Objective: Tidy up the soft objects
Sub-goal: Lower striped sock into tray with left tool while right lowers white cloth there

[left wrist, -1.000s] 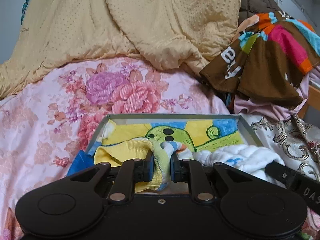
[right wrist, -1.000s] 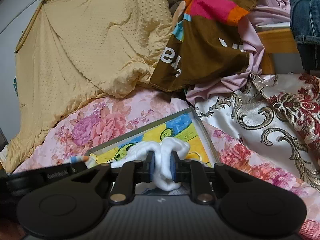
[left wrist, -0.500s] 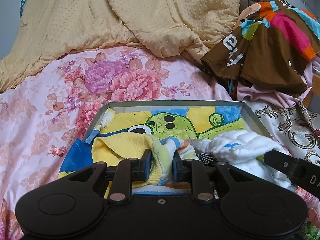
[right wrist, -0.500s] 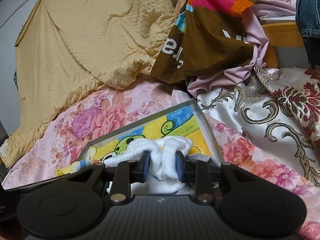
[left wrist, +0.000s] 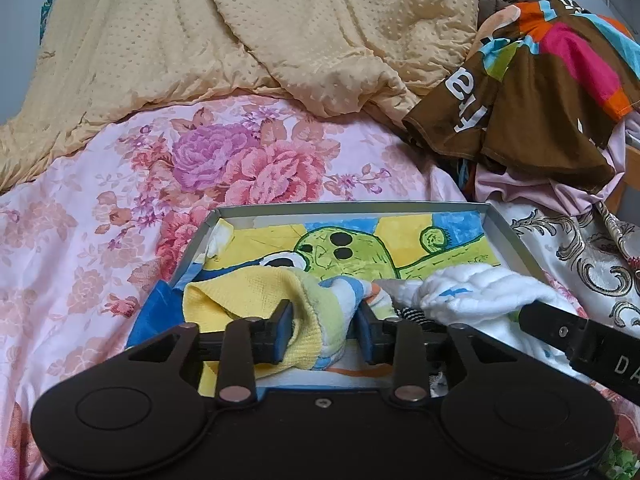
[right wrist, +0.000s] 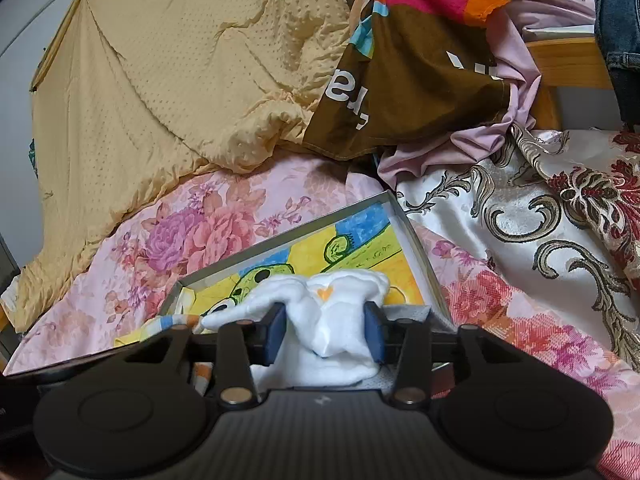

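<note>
A bed fills both views, spread with a pink floral sheet [left wrist: 120,240], a yellow quilt [left wrist: 240,32] heaped at the back and a brown printed cloth [left wrist: 540,112] on a pile of clothes to the right; a cream brocade cover [right wrist: 540,220] lies beside it. On the sheet rests a shallow tray [left wrist: 516,236] whose floor bears a cartoon drawing, partly covered.

The left gripper [left wrist: 325,330] has just been opening: its jaws stand spread, with a yellow sock [left wrist: 256,300] lying slack between them in the tray's near left part. The left pad seems to graze the fabric, the right stands clear. The sock's striped end runs toward a white sock [left wrist: 472,296] beside it. The sock's lower part is hidden behind the gripper body.

The right gripper [right wrist: 325,336] has likewise just been opening, its jaws parted around the white sock [right wrist: 332,320], which sits bunched in the tray's near right part; whether the pads touch it is hard to tell. The right gripper's finger cuts into the left view at the edge. A dark patterned scrap under the white sock cannot be made out.
</note>
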{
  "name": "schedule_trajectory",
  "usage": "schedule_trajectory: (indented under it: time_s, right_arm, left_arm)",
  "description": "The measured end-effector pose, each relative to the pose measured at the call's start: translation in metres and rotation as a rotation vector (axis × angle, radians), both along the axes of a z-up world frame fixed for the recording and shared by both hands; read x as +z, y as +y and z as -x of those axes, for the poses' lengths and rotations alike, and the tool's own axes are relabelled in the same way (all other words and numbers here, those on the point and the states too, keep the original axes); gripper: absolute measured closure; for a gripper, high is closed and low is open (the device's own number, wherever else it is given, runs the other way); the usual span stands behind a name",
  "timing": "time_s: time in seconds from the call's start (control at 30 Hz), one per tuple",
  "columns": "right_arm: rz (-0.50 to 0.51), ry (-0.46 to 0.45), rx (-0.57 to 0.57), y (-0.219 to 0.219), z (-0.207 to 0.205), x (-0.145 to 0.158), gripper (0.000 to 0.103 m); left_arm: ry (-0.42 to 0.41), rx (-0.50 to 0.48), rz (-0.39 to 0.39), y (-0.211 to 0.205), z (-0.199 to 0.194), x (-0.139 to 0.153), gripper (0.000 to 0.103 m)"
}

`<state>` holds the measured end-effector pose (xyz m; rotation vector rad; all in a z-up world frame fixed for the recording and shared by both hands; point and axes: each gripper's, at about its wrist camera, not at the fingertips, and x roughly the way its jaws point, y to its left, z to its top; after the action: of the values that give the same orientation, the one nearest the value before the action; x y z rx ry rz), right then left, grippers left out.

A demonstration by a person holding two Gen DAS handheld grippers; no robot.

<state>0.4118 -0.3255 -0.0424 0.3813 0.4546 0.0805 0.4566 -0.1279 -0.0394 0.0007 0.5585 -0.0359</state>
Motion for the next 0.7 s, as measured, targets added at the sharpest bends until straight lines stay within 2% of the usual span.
schedule_trajectory:
  time_s: [0.17,0.33,0.47,0.7]
  right_arm:
    - [0.005,0.004,0.004,0.001,-0.001,0.0,0.047]
    - [0.002,0.009,0.008,0.001,-0.002,0.0,0.04]
    - [0.01,0.012,0.014,0.001,-0.001,0.001,0.033]
    - [0.026,0.014,0.043,0.003,0.003,0.006,0.018]
  left_arm:
    - [-0.005,0.016,-0.006,0.002,0.002,0.001,0.05]
    - [-0.012,0.024,-0.004,0.005,0.005,0.003,0.042]
    - [-0.021,0.039,0.009,0.008,0.01,0.006,0.03]
    - [-0.022,0.049,0.029,0.015,0.023,0.016,0.022]
